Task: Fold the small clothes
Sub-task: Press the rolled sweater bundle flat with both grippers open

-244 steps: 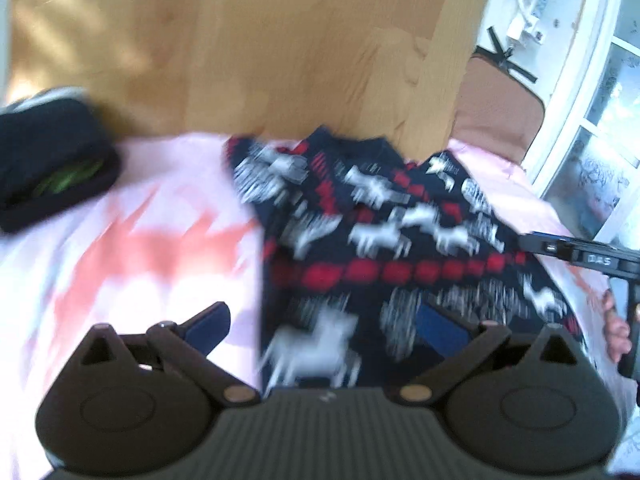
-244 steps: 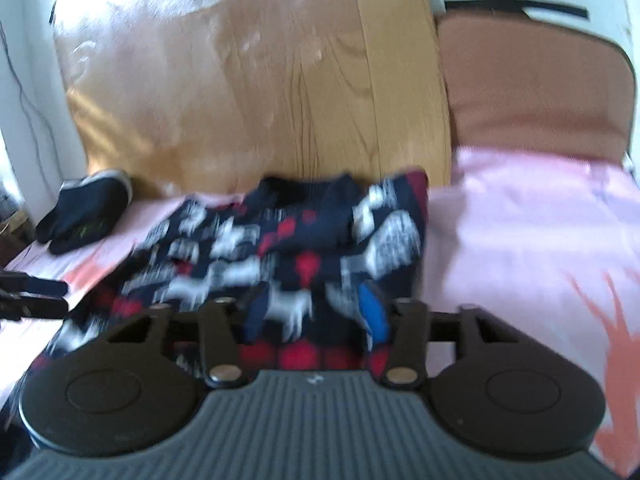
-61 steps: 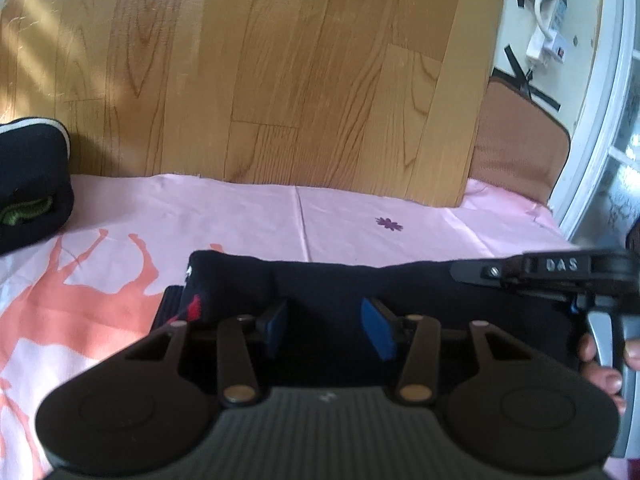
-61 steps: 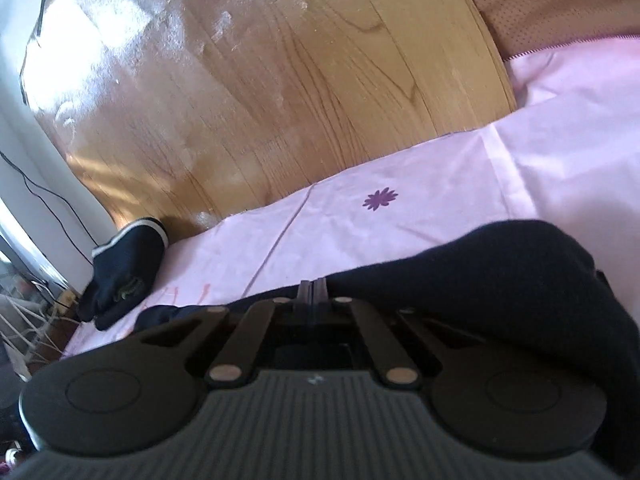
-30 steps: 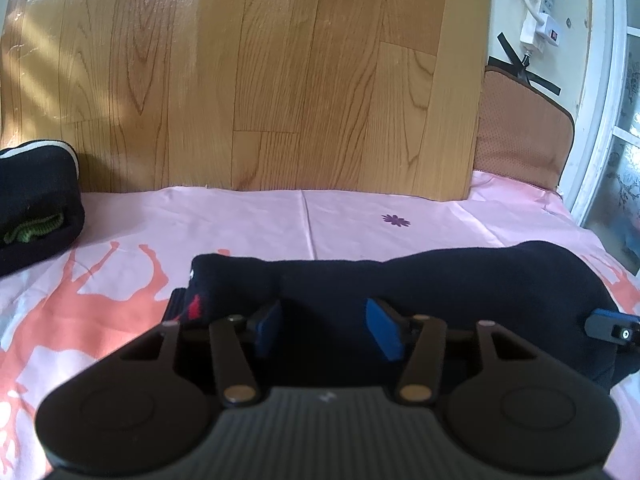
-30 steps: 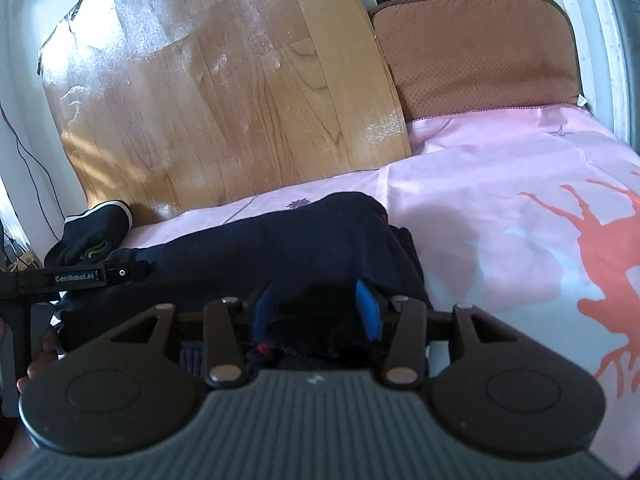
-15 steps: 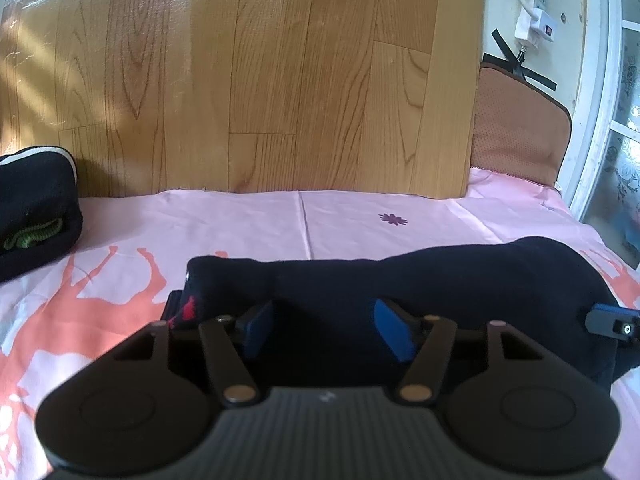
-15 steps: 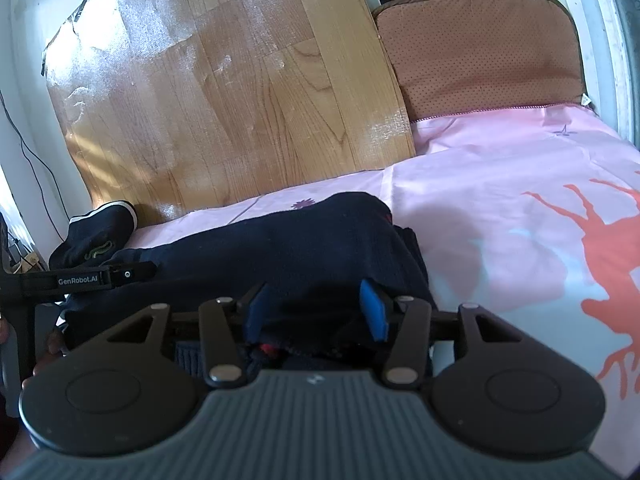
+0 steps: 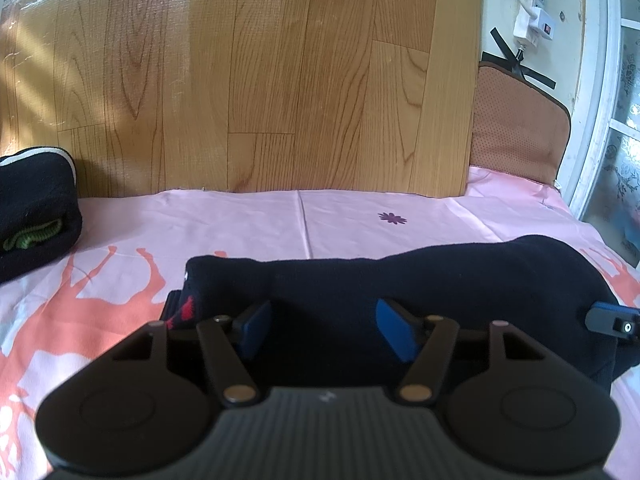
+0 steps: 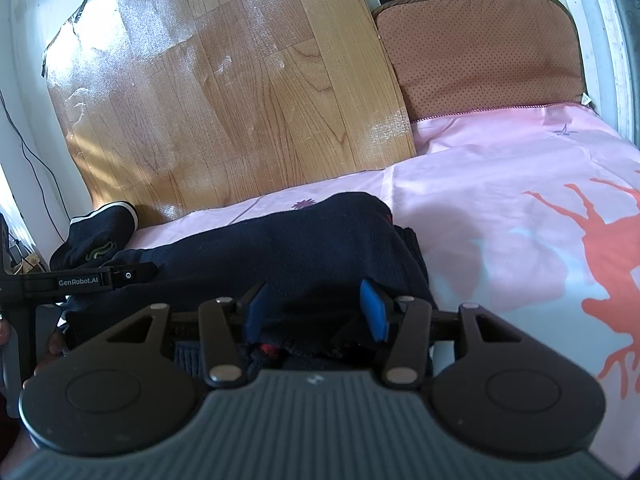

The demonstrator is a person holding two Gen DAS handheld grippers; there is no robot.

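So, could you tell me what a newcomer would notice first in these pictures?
The dark folded sweater lies across the pink sheet, right before both open grippers, the left gripper and the right gripper. A wood-grain board stands behind it, and another folded dark garment sits far left.

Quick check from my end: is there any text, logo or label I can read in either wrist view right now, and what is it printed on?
"GenRobot.AI": white lettering on the side of the left gripper, seen in the right wrist view.
A small pale mark on each gripper's ribbed grey body, near the top edge: too small to read.
The white power strip on the wall: no legible print.
The dark folded garment and the pink sheet: pictures only, no words.
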